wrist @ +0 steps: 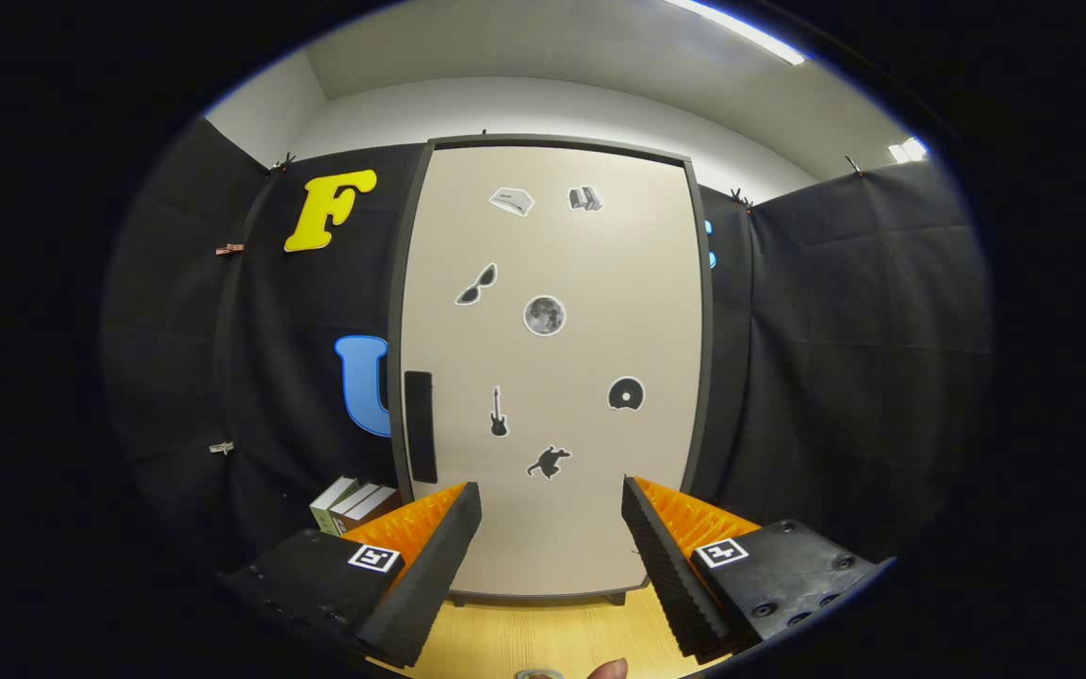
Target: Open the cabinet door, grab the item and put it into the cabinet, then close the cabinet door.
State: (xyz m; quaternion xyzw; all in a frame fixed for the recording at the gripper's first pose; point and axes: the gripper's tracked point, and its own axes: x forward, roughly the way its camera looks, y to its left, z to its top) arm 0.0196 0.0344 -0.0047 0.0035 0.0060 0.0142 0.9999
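A tall cabinet (pixel 552 368) with a beige door in a dark frame stands straight ahead, its door closed. Small stickers dot the door. A dark vertical handle (pixel 419 426) sits on the door's left side, above my left finger. My gripper (pixel 552 505) is open, its two fingers spread wide with nothing between them, pointing at the lower part of the door. Several books (pixel 354 505) stand on the table left of the cabinet, just beyond my left finger and partly hidden by it.
The cabinet rests on a light wooden table (pixel 543 637). Black cloth walls close in on the left, behind and right. A fingertip (pixel 609 670) shows at the table's near edge below the fingers.
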